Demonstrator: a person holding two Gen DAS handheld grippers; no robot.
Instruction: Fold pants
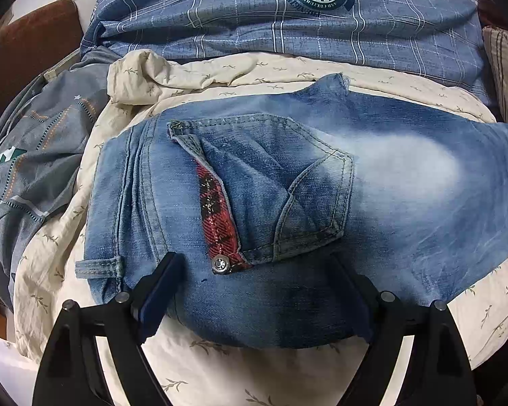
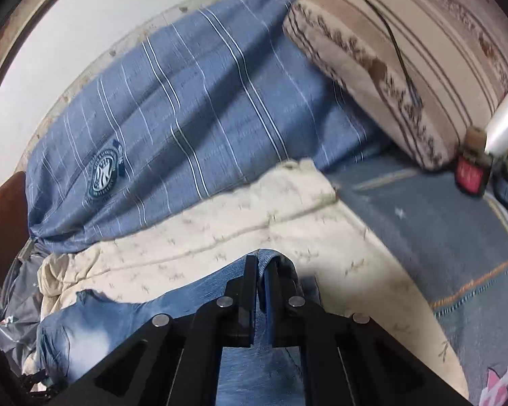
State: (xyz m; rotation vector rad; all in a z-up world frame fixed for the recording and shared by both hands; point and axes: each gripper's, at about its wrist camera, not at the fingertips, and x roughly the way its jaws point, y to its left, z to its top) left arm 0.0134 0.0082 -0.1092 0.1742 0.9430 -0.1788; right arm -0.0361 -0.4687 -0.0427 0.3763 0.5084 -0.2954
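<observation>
I am pinching the jeans (image 2: 199, 292) hem in my right gripper (image 2: 261, 291); my left gripper (image 1: 254, 291) is spread wide over their waistband edge.

This is a bedroom in a home. A big blue checked pillow (image 1: 288, 23) lies at the far side of a bed, a striped pillow (image 2: 406, 57) sits to its right, and a cream sheet with little leaves (image 1: 220, 77) covers the bed.

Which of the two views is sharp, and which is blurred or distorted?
Left wrist view: sharp on the jeans, with fisheye bending and dark corners. Right wrist view: motion blur on the blue plaid pillow and striped cushion; only the right tool looks crisp.
</observation>
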